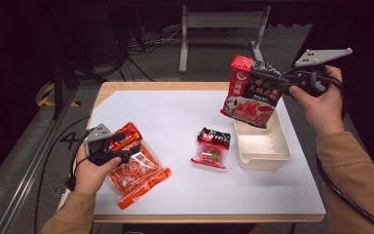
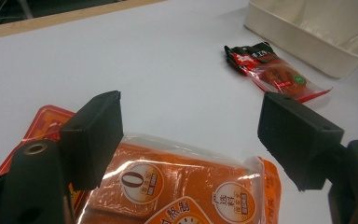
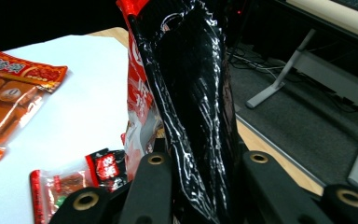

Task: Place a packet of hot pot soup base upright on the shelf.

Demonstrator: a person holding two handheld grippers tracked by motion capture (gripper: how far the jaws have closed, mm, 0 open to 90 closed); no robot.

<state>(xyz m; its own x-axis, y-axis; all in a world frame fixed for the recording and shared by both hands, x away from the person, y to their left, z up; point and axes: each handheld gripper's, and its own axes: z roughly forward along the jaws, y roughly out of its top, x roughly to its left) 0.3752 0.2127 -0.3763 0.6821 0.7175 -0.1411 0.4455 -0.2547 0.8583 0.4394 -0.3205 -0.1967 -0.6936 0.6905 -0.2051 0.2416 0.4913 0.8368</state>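
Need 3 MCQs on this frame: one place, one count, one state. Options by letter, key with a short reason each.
1. Where is the red-and-black pouch?
A. Flat on the white sheet
B. Held up over the cream tray
C. On the floor

2. How many food packets show in the high view?
A. Two
B. Three
C. Five

3. How does the left claw stand?
A. Jaws apart, nothing pinched
B. Clamped on the tray
C. Clamped on the small packet

Key:
1 B: the right claw pinches the pouch, which hangs above the tray.
2 B: the pouch, the small packet and the orange packet.
3 A: both pads stand wide, above the orange packet and clear of it.
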